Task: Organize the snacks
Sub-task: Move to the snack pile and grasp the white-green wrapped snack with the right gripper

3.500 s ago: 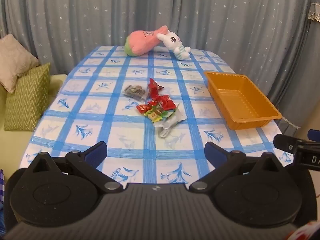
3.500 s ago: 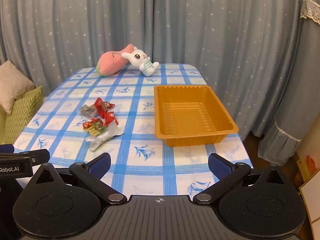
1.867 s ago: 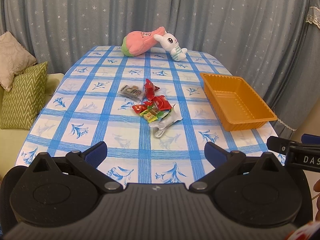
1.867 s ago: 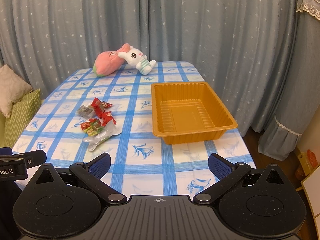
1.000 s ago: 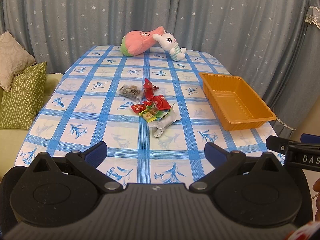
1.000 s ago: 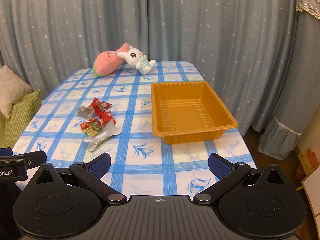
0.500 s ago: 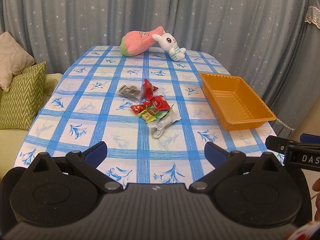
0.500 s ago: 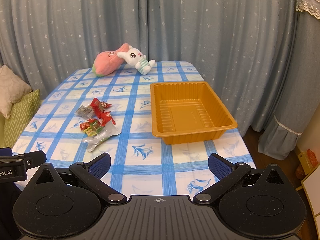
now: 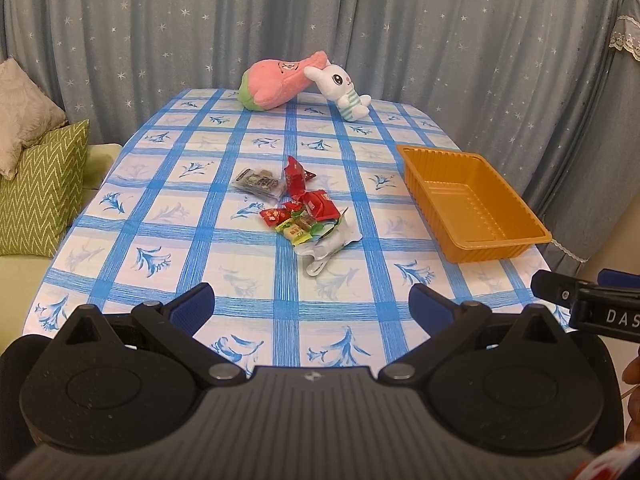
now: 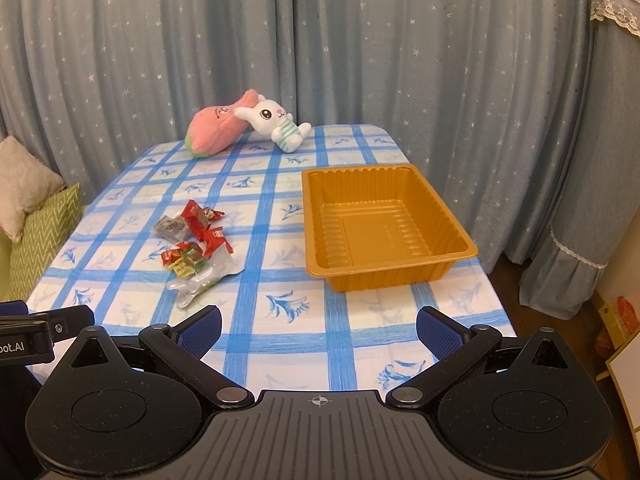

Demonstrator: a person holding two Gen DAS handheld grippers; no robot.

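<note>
With both grippers, left and right, spread wide and holding nothing, snacks piled mid-frame left of the empty tray, overlapping slick wrappers risk a multi-grab or slip.

Over the interval both handheld grippers have drawn back slightly from the table and risen. From the left gripper, the snack pile and orange tray now sit a little farther off than 3.5 s ago, and more of the tablecloth's near edge shows. From the right gripper, the tray and snacks have likewise receded slightly, with most of the shift in the first half of the interval.
</note>
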